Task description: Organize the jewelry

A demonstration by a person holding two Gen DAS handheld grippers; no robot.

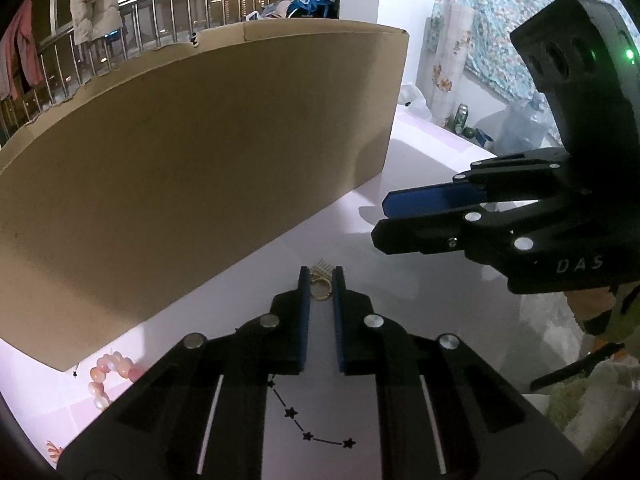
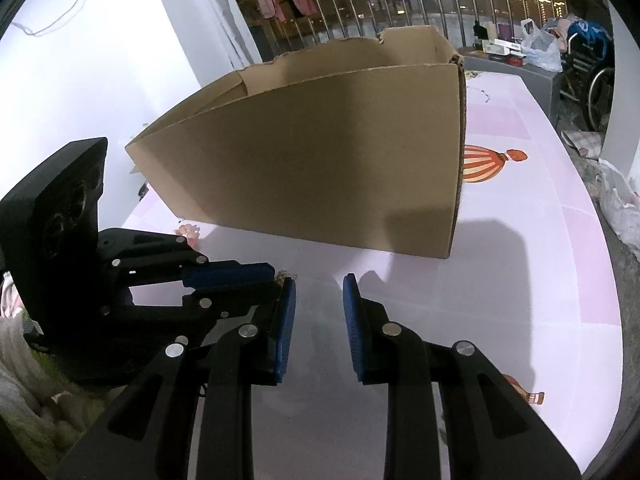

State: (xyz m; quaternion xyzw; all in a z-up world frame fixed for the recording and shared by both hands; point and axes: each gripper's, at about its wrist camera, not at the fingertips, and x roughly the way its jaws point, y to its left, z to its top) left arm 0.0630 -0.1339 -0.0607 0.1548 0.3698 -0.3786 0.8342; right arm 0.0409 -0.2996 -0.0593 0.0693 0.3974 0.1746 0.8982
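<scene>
Jewelry, a small gold ring-shaped piece (image 1: 321,285), lies on the pale pink table (image 1: 420,300) beside the tall brown cardboard box (image 1: 192,168), pinched between the left gripper's (image 1: 320,280) nearly closed blue pads, probably for lifting. From the right wrist, the right gripper (image 2: 319,294) hovers partly open and empty, just beside the left one.

Gold ring-shaped jewelry (image 1: 321,286) on table, beside box.

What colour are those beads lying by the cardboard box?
Pale pink and peach beads, seen best from the left wrist.
</scene>
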